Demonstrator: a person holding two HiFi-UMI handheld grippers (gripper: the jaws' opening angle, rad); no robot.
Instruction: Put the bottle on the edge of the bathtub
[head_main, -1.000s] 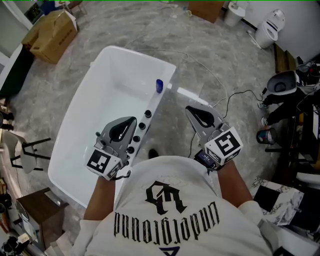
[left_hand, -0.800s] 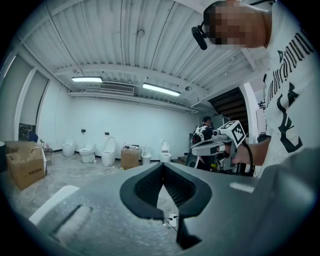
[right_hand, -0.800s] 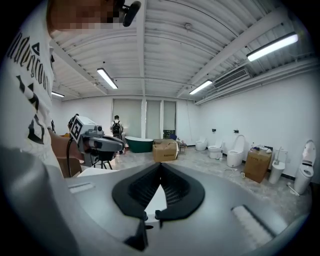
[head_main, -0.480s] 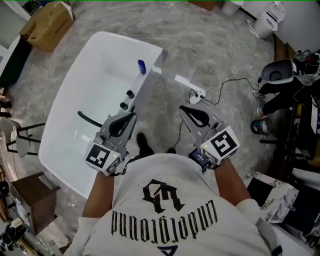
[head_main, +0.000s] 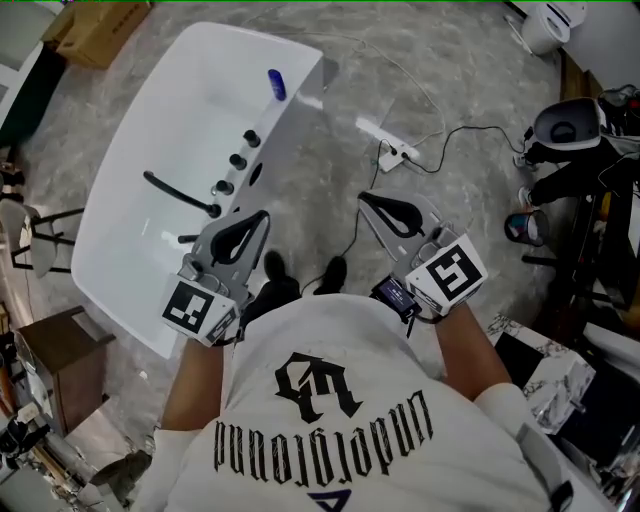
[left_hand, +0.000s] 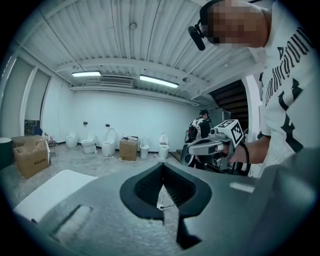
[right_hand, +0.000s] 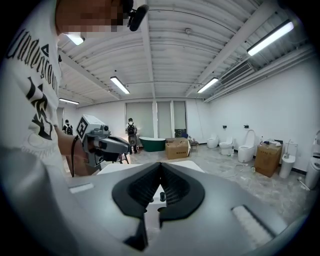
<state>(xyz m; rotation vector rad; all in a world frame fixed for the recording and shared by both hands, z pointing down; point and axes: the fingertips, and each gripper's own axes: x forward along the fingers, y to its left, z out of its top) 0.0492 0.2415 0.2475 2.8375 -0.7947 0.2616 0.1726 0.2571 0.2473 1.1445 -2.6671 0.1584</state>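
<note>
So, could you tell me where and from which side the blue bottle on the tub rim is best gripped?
Probably round the middle of its body, coming level from the outer side of the bathtub. The blue bottle looks like a slim upright cylinder near the rim's far corner, with floor right beside it and the black knobs further along.

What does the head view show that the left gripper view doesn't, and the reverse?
Only the head view: the blue bottle standing on the rim of the bathtub, in line with the black knobs. Only the left gripper view: ceiling lights and toilets along the far wall. Both: the bathtub and the right tongs.
</note>
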